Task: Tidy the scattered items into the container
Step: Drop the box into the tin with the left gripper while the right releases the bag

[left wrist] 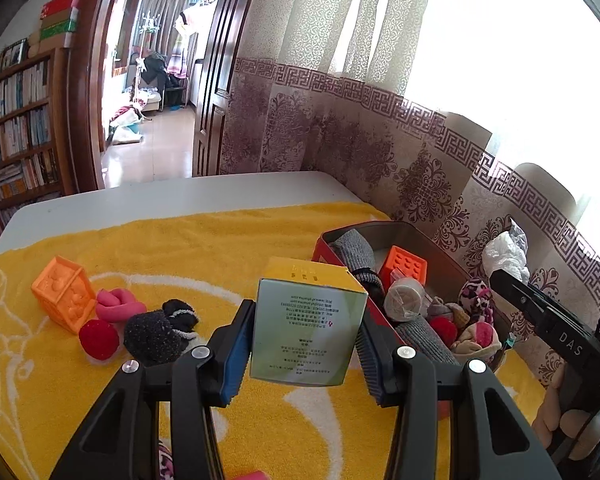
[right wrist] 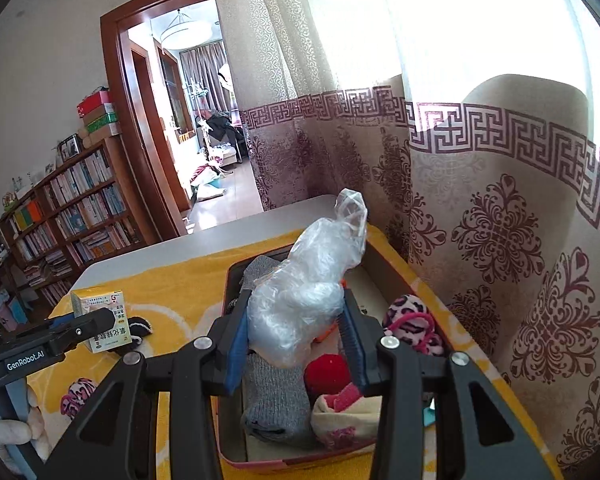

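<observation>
Container [left wrist: 332, 240], a red open-topped box, sits on a yellow towel [left wrist: 180, 240] spread over the surface, close against a patterned curtain [left wrist: 420, 184]. It is already crowded: grey socks [right wrist: 276, 396], an orange block [left wrist: 405, 266], a red pompom [right wrist: 327, 368], a pink spotted soft item [right wrist: 410, 316] and other small soft things fill most of its floor.

Left hand-held gripper [left wrist: 304, 340] is closed on a small carton [left wrist: 308, 320], pads flat against its two side faces, so the carton rides upright and square. It hangs above the towel just beside the container's near long wall, seemingly ready to go over the rim.

Right hand-held gripper [right wrist: 296, 324] is pinched on a crumpled clear plastic bag [right wrist: 312, 280], which bulges up and out past the pads. It hangs directly over the container's middle, likely so the bag can drop straight in when released.

Left of the container, well apart from it on the towel, lie an orange embossed cube [left wrist: 62, 296], a pink roll [left wrist: 118, 304], another red pompom [left wrist: 99, 338] and a dark fuzzy sock [left wrist: 156, 332], not yet tidied. A second spotted item [right wrist: 76, 396] lies nearer the person.

Both grippers crowd the same box, so they may get in each other's way; the piled contents leave little flat room for the carton.
</observation>
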### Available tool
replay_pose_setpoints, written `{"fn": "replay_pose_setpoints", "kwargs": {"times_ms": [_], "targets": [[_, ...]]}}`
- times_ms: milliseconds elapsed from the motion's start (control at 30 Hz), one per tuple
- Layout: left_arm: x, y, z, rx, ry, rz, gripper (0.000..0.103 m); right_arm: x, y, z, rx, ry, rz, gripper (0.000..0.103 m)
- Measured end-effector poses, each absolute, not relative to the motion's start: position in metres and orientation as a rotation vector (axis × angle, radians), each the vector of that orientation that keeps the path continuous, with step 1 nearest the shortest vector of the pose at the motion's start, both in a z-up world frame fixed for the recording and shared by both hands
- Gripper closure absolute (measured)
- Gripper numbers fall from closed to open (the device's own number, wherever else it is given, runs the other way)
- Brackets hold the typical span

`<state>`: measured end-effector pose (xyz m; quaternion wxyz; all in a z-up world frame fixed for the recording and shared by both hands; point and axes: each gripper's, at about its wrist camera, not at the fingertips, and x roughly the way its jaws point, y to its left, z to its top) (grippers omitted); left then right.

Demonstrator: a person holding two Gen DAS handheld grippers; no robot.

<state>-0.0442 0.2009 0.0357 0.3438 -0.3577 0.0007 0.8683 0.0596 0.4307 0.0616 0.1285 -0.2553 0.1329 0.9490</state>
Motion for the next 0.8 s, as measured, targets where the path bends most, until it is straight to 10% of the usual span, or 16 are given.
{"fn": "replay_pose_setpoints", "kwargs": {"times_ms": [800], "targets": [[-0.099, 0.365, 0.028, -0.965, 0.109, 2.043, 0.053, 0.031, 0.473, 0.026, -0.885, 0.431, 2.725, 0.055]]}}
